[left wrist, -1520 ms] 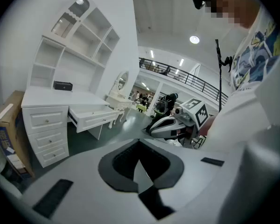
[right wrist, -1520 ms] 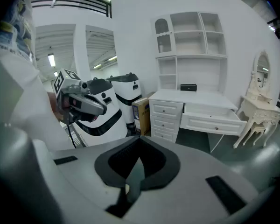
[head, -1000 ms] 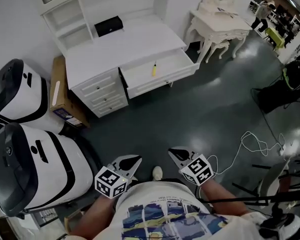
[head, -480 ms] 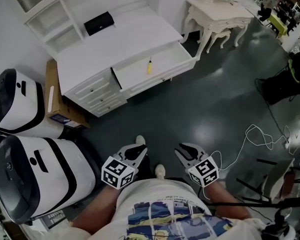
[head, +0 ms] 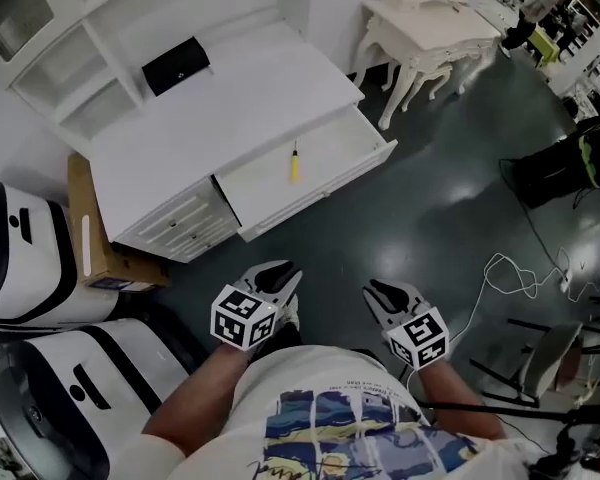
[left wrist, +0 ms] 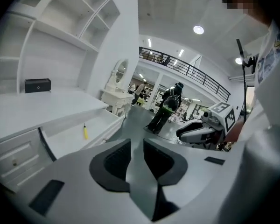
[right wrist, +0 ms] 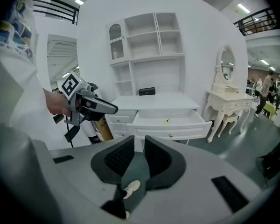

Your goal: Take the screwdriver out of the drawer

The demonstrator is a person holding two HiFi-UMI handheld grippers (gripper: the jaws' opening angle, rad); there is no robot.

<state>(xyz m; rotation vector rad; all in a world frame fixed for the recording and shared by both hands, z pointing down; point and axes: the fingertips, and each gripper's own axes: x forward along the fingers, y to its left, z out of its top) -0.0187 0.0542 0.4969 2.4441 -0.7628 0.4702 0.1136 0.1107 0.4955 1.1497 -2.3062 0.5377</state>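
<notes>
1. The left gripper (head: 283, 276) is held near the person's body, well apart from the drawer (head: 352, 136). Its jaws are opening, with nothing between them.
2. The drawer stands open, and the yellow screwdriver (head: 294, 162) lies inside it, untouched.
3. The right gripper (head: 376, 291) is opening too, also empty. Reaching, gripping and lifting are not yet done.

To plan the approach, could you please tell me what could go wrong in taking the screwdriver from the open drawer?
The screwdriver lies flat in the drawer, so a grasp might slip off it or nudge it away. The white cable on the floor might catch a foot.
</notes>
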